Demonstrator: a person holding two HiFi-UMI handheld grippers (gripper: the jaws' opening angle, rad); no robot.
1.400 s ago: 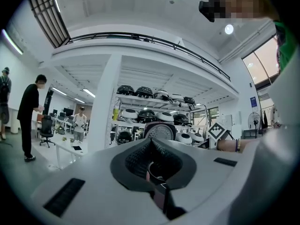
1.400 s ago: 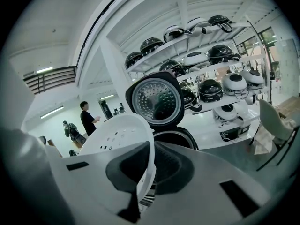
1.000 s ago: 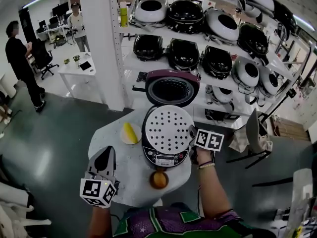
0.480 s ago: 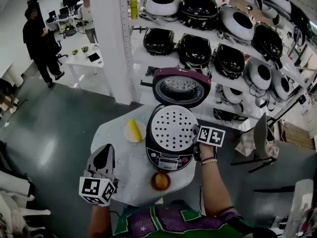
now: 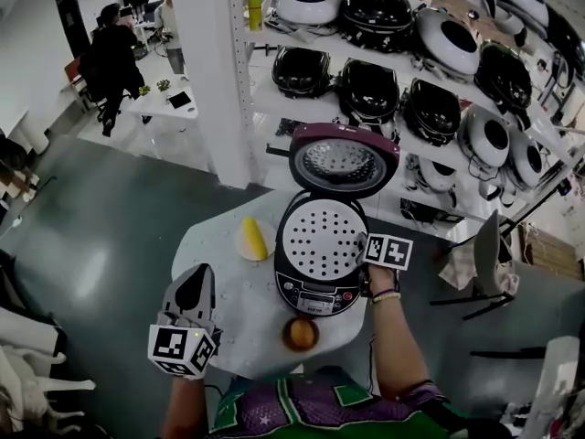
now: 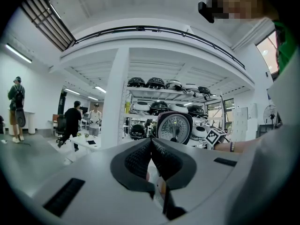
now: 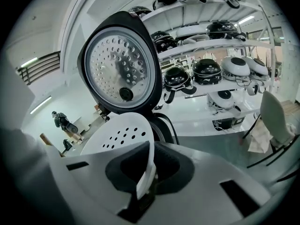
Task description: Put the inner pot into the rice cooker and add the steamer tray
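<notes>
steamer tray [image 5: 320,239] | white, round, perforated | rim clamped in right hand-held gripper [image 7: 147,170]

Steamer tray [image 5: 320,238] white, dotted all over with round holes; rice cooker [image 5: 313,294] black, lid [image 5: 343,163] rimmed maroon. Worktop [image 5: 212,277] white, with a yellow item [image 5: 250,239] and an orange-brown round item [image 5: 300,334]. My left gripper [image 5: 197,280] and right gripper [image 5: 359,248]: pale grey, black-and-white square markers, black jaws.

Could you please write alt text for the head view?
The right gripper, shut on the rim of a white perforated steamer tray, holds it over the open rice cooker on a white table. The left gripper hovers shut over the table's left edge.
</notes>
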